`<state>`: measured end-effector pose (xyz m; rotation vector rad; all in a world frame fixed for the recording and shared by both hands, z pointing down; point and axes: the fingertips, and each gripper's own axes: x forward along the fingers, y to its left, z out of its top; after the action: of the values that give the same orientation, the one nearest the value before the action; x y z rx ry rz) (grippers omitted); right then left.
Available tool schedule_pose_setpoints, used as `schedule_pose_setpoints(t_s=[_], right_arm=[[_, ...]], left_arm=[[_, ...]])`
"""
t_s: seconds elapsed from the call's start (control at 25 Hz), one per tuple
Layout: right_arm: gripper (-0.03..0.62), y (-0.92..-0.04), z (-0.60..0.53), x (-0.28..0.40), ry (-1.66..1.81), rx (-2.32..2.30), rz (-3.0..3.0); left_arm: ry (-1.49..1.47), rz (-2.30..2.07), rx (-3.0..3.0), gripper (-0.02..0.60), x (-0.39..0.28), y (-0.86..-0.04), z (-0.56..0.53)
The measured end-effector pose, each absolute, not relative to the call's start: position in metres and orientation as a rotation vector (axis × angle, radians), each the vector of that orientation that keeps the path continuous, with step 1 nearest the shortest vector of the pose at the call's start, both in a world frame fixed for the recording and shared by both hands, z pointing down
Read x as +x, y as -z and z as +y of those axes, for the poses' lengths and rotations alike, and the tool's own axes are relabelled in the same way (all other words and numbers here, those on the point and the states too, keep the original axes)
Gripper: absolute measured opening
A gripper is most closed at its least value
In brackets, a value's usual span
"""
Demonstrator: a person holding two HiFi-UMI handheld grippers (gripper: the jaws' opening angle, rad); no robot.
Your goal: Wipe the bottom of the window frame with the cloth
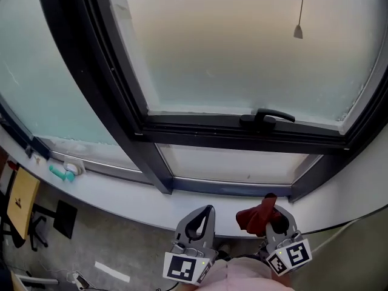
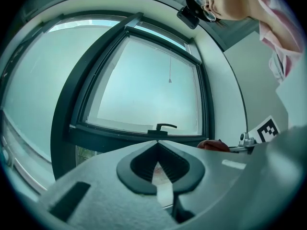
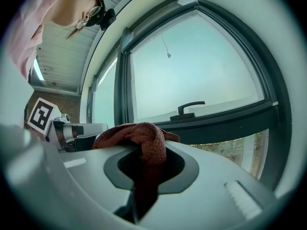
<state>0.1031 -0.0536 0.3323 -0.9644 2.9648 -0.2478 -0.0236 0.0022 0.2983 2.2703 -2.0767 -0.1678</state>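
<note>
Holding the cloth (image 1: 257, 214) bunched between clamped jaws, the right tongs (image 1: 276, 218) point upward at the near edge of the white sill (image 1: 121, 197), apart from the window frame's bottom rail (image 1: 230, 188). That rail lies ahead of both tongs, its long axis running left to right. The left tongs (image 1: 203, 216), jaws together and empty, stand just beside. Judged next: forward reach, then sideways sweep, by the right hand.

Two tongs, left tongs (image 1: 207, 210) and right tongs (image 1: 278, 213), one cloth (image 1: 254, 217), one window handle (image 1: 267, 117).
</note>
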Motion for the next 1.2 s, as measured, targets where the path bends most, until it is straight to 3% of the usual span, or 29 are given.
schedule_pose_setpoints(t_s=[0.36, 0.64, 1.0, 1.2], right_arm=[[0.055, -0.331, -0.068, 0.131, 0.256, -1.093, 2.885], [0.056, -0.331, -0.070, 0.123, 0.267, -1.213, 2.845], [0.055, -0.301, -0.071, 0.008, 0.229, -1.096, 2.839], [0.055, -0.269, -0.084, -0.078, 0.014, -1.042, 2.865]], left_arm=[[0.156, -1.930, 2.415, 0.000, 0.010, -0.294, -0.029], [0.143, -1.843, 2.475, 0.000, 0.000, -0.293, -0.035], [0.118, -1.895, 2.442, -0.001, -0.103, -0.284, -0.015], [0.121, -1.910, 2.446, 0.000, -0.162, -0.282, -0.007]])
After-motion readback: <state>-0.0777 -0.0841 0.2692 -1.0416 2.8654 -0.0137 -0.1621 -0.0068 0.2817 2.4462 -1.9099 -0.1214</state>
